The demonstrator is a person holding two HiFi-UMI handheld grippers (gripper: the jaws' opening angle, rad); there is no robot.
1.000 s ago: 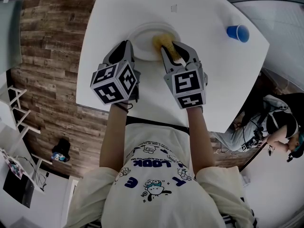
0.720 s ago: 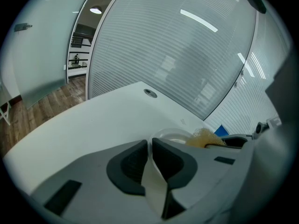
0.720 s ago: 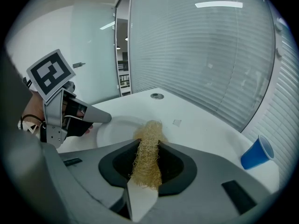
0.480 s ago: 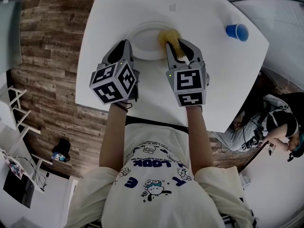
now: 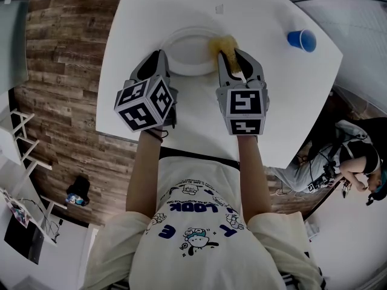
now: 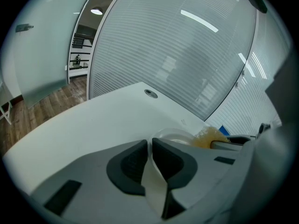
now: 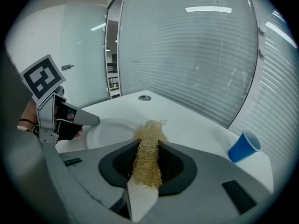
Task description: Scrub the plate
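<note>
A white plate lies on the white table. My left gripper sits at its near-left rim with the jaws closed together; the rim meets their tips and looks pinched. From the right gripper view its fingers straddle the plate's left edge. My right gripper is shut on a yellow mesh scrubber, which rests on the plate's right rim. The scrubber stands between both pads and sticks out past them.
A blue cup stands upright at the table's right side, also in the right gripper view. A round grommet hole sits at the far side. The table's near edge runs just behind both grippers. Another person is at right.
My right gripper has carried the scrubber to the right, from the middle of the plate to its right rim. The left gripper and the plate have stayed put.
</note>
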